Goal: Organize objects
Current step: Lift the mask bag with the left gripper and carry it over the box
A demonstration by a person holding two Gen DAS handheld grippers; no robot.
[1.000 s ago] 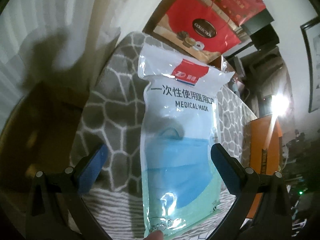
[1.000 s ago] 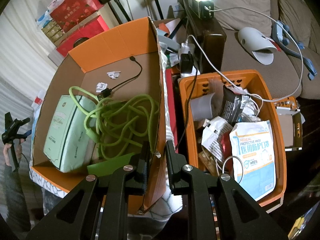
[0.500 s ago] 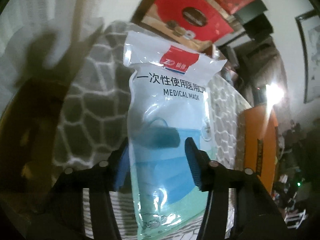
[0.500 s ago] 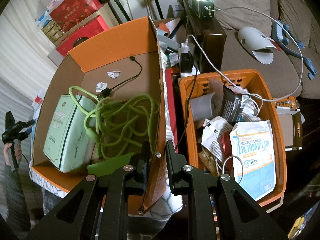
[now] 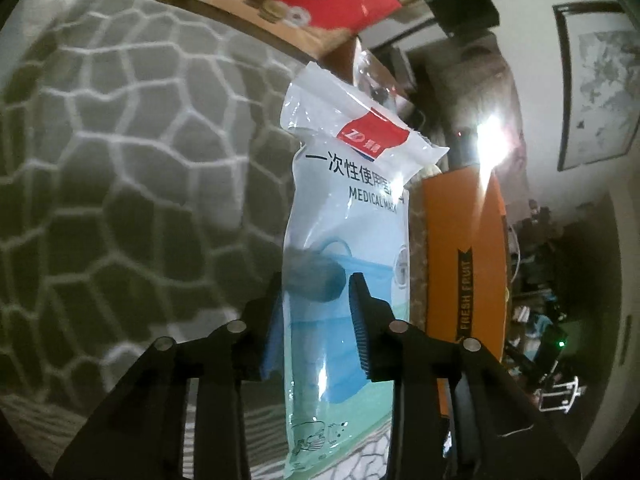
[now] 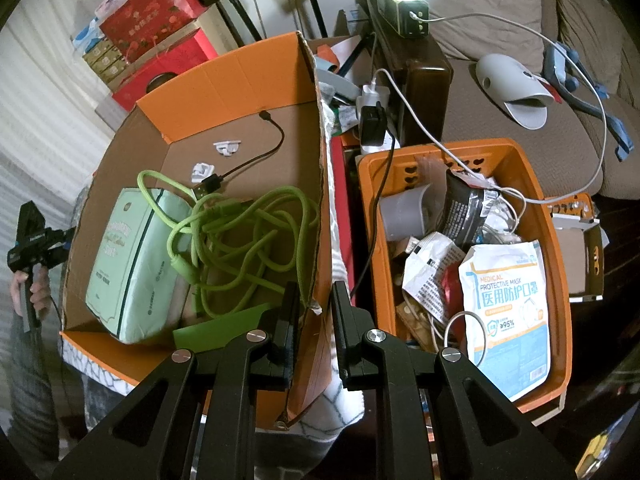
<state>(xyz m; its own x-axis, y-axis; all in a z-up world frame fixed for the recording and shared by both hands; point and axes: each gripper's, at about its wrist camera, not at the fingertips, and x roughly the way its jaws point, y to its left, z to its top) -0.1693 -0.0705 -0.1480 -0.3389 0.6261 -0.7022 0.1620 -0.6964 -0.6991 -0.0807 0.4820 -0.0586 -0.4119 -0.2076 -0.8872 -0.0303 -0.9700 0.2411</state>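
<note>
The mask packet stands up along the left gripper, long axis pointing away from it, its lower half pinched between the blue pads. It hangs above the grey patterned cloth, with the orange box just to its right, so the drop-off lies that way. A second ago the packet lay flat on the cloth between wide-open jaws; now they have closed on it and lifted it. The right gripper hasn't moved, jaws narrowed astride the box wall, whether pinching it I cannot tell.
</note>
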